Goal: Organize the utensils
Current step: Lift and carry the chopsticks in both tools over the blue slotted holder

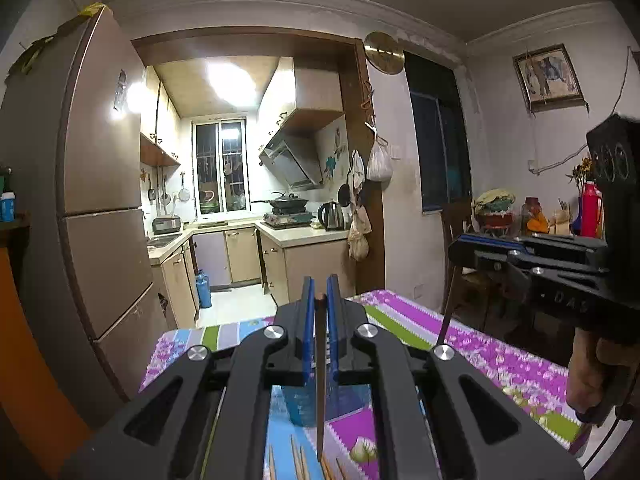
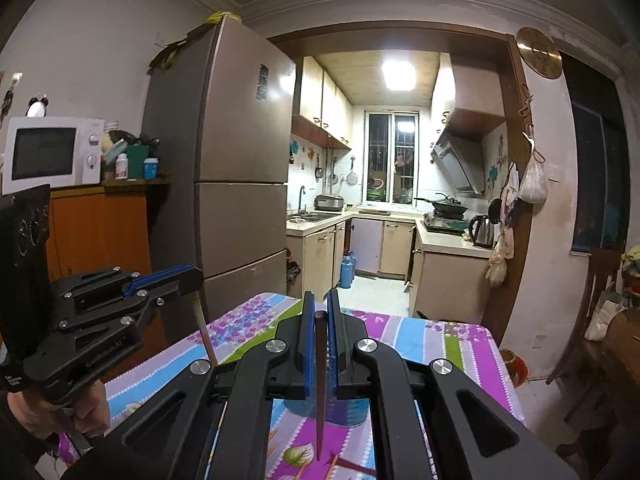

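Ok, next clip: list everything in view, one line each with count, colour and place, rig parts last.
chopsticks: two held, brown, one in left gripper, one in right; more lie below
holder cup: one, blue, on table under the grippers
tablecloth: one, striped purple floral
fridge: one, brown, beside kitchen doorway
microwave: one, white, on orange cabinet
kettle: one, steel, kitchen counter
thermos: one, red, far right
left gripper: black, blue pads, shut
right gripper: same, shut

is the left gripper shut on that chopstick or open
Shut on it: the left gripper has its blue pads pressed against a thin brown wooden chopstick hanging down.
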Motion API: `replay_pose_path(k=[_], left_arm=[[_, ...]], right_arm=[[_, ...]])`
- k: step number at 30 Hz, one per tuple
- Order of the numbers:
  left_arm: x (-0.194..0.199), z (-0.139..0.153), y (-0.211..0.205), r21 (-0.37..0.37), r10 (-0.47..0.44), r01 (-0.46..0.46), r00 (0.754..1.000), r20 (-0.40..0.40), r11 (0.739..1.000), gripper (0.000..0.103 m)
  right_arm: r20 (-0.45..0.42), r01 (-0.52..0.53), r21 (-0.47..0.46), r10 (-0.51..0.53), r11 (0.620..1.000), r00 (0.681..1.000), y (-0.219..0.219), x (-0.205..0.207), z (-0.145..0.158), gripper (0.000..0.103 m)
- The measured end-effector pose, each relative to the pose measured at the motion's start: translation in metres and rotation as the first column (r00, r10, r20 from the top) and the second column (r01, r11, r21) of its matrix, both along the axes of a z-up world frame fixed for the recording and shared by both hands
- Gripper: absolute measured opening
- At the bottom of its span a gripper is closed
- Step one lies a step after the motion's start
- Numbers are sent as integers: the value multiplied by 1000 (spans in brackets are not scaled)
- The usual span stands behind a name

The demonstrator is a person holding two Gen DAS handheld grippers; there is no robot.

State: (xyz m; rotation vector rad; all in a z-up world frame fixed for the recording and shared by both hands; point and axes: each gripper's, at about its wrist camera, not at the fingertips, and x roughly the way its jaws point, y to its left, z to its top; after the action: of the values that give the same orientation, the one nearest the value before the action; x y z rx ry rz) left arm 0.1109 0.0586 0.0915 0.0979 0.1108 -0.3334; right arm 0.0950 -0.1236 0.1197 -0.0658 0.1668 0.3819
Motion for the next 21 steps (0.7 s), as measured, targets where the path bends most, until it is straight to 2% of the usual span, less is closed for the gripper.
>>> replay_pose_path(k=[10,21], left_arm=[[28,45,-7,-50,-8,8,1000,15,999,5],[74,84,-15,-58,33,-31,999,38,998,5]], right_arm=[[-1,15,21,-15,1000,1000,-11,42,49,7],[25,18,21,-19,1000,1000,-9,93,100,7]])
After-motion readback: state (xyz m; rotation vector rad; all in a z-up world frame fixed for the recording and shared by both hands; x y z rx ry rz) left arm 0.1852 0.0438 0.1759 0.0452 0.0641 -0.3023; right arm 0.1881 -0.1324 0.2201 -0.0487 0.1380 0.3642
